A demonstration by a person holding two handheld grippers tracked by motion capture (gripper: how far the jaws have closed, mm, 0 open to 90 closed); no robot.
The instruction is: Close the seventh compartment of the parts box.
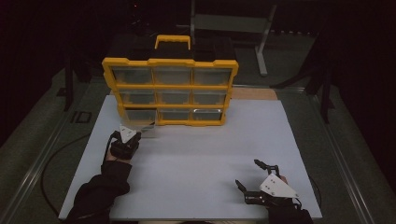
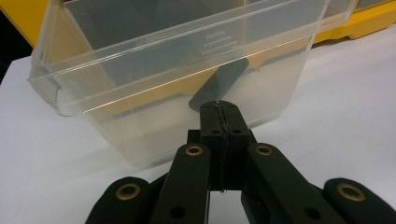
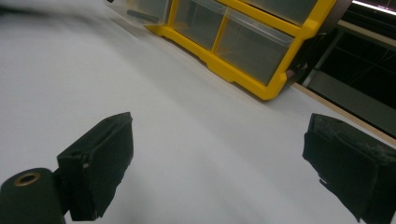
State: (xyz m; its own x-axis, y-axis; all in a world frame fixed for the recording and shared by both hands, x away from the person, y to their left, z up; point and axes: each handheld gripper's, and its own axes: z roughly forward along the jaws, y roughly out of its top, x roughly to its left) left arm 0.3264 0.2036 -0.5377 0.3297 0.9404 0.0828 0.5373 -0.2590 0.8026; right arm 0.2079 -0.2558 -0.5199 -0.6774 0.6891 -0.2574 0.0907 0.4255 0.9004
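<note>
Pulling: we have the left gripper (image 2: 219, 116) at the front wall of a clear drawer (image 2: 187, 84), the bottom-left one of the yellow organizer (image 1: 170, 88), and we judge the work in hand to be drawing it out.
Left gripper state: its jaws are pressed together, pinching what looks like a small tab or lip low on the drawer's front; the pinched part itself is mostly hidden behind the jaw tips.
Drawer position: in the high view the drawer (image 1: 140, 122) juts forward of the organizer's frame at the lower left corner, part way out over the white table (image 1: 196, 168), just ahead of our left gripper (image 1: 125, 140).
Right gripper state: the right gripper (image 1: 258, 179) lies near the table's front right, well apart from the organizer, jaws spread wide with nothing between them.
Done so far: we judge the grip taken and the drawer part-open.
Left to do: the drawer is not yet free of its slot, as far as we can tell; the other eight drawers sit flush in the frame.
Contents: through the clear wall we see a dark slanted shape, but we cannot tell whether it lies inside the drawer or is something behind it.
Hard to make out: the room behind the organizer is dark, and the drawer's rear end is cut off in the left gripper view, so how much remains in the slot is unclear.
Right gripper view: the organizer's (image 3: 243, 46) lower row shows across the table, blurred at the far left.
</note>
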